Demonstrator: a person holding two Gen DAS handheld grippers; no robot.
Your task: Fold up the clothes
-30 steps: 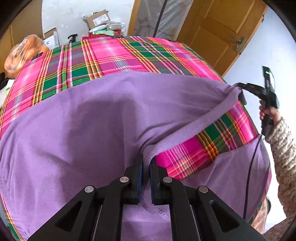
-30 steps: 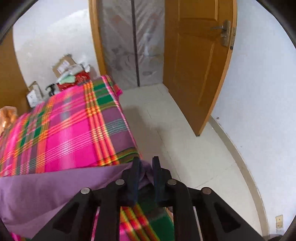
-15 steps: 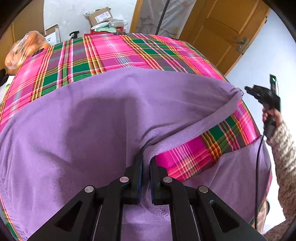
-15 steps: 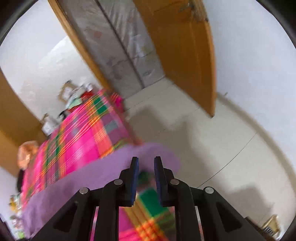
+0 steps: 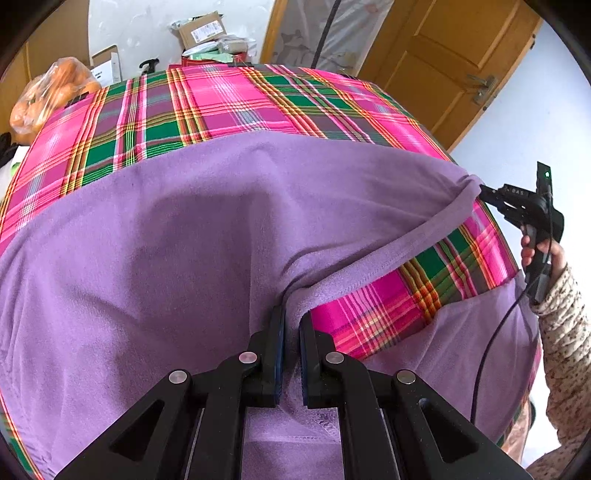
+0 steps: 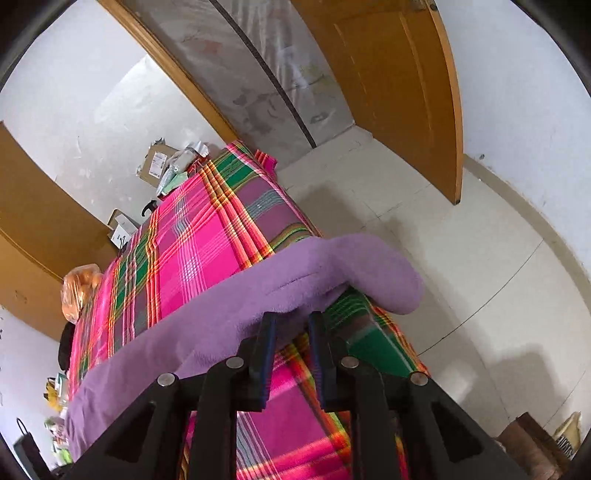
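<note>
A purple fleece garment (image 5: 184, 240) lies spread over the plaid-covered table (image 5: 221, 99). My left gripper (image 5: 291, 317) is shut on a fold of its near edge, and cloth fills the narrow gap between the pads. At the right edge of the left wrist view a hand holds my right gripper (image 5: 484, 194), its tips at the garment's far corner. In the right wrist view the right gripper (image 6: 291, 321) has its jaws opening. Nothing lies between the pads. The purple garment (image 6: 258, 291) sits just past the tips, draped over the table (image 6: 192, 251) corner.
A bag of oranges (image 5: 48, 96) sits at the table's far left corner, and cardboard boxes (image 5: 201, 29) stand behind the table. A wooden door (image 5: 454, 55) stands at the back right. Pale floor (image 6: 461, 258) lies to the right of the table. A person's speckled sleeve (image 5: 565, 332) is at the right.
The right gripper has let go of the purple corner, which now rests on the table's edge. Its jaws stand wider and its view has rolled. The left gripper has kept still.
</note>
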